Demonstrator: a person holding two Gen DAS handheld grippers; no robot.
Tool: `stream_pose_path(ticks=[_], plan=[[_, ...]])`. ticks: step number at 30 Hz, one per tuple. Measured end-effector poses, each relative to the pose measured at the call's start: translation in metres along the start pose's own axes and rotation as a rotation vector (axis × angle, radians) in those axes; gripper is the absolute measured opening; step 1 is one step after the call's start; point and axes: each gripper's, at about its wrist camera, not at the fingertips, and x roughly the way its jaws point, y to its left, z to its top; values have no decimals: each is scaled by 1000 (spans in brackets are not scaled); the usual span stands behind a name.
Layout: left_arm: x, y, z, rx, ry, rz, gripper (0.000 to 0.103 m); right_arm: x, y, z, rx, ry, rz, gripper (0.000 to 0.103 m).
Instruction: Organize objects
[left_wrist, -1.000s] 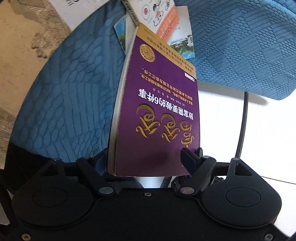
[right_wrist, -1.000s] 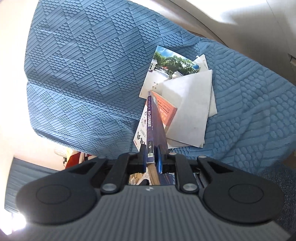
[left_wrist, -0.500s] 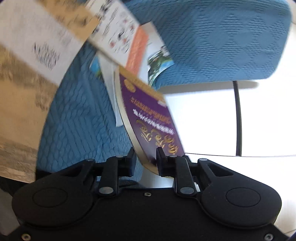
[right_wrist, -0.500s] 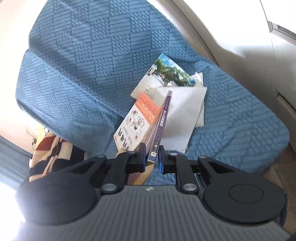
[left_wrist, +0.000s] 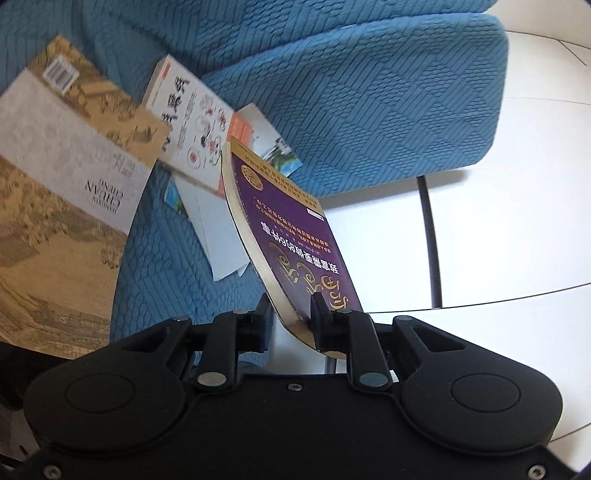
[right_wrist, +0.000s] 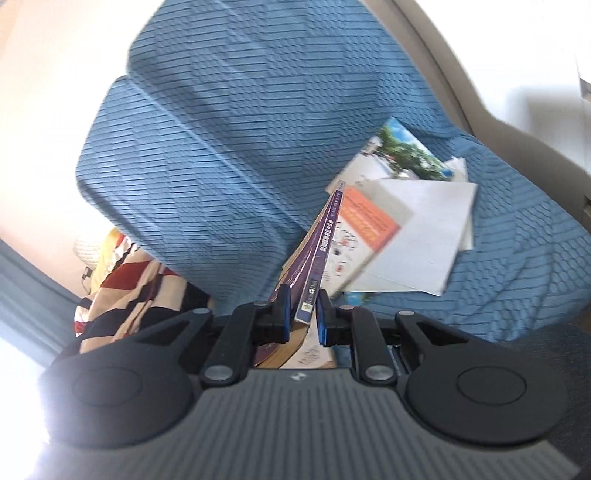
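Over the blue sofa (left_wrist: 369, 92), both hand-held grippers (left_wrist: 291, 317) (right_wrist: 303, 314) clamp the purple book (left_wrist: 295, 236), hiding its lower edge.

A home, most likely a living room: a sofa (left_wrist: 369, 92) under a quilted blue cover (right_wrist: 221, 147) fills both views, with pale glossy floor tiles (left_wrist: 517, 221) beside it. Books and booklets lie loose on the seat — a tan book with an old-style landscape painting (left_wrist: 66, 177), a white and orange paperback (left_wrist: 195, 122), a photo brochure (right_wrist: 402, 151). At one end sits a red, cream and black patterned cloth (right_wrist: 122, 280) — household clutter, not office or shop stock.
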Motion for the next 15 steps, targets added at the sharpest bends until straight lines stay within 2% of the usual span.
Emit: stream_pose_path(ticks=[9, 15], plan=[[-51, -27, 22, 44, -41, -8, 19, 3, 54, -1, -44, -13, 53, 17], [-85, -30, 33, 81, -90, 15, 20, 20, 73, -10, -21, 20, 87, 17]])
